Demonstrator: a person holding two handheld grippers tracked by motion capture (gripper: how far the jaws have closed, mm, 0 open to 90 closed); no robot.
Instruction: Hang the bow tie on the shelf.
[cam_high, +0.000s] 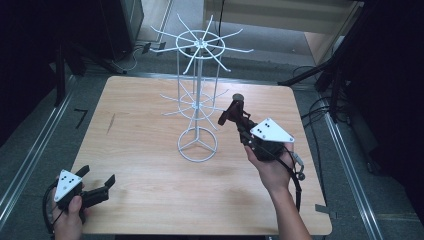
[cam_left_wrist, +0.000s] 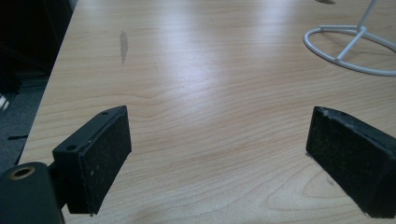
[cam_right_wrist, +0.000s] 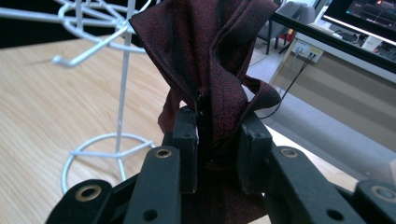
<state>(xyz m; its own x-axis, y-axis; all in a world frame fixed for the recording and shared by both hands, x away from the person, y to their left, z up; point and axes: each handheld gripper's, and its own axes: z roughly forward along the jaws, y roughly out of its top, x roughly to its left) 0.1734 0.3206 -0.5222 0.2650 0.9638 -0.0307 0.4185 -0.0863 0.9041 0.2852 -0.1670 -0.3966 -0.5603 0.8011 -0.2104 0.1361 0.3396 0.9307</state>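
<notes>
- Cloth (cam_right_wrist: 210, 60): dark red, bunched and creased, it sits squeezed between my right gripper's (cam_right_wrist: 217, 154) two black jaws and fans up out of them; in the high view the cloth (cam_high: 234, 112) is lifted off the table, just right of the rack's post
- Nearest to me, at the table's front left corner, my left gripper (cam_high: 97, 179) rests low over the wood in a hand (cam_high: 67, 212), jaws spread wide with nothing between them; in its own view I see bare wood between the two pads (cam_left_wrist: 105, 161) and a dark smudge (cam_left_wrist: 123, 44) on the boards farther off
- Farther in, on the right, a hand (cam_high: 272, 167) holds the right gripper (cam_high: 237, 117) tilted up and toward the rack, clamped on the cloth
- Rack (cam_high: 198, 100): white wire, standing upright at the middle of the table (cam_high: 150, 165) on a ring base, with two tiers of spoke hooks; the cloth is near the lower tier, and I can't tell whether it touches a hook
- Past the table's far edge lie grey floor and cables
</notes>
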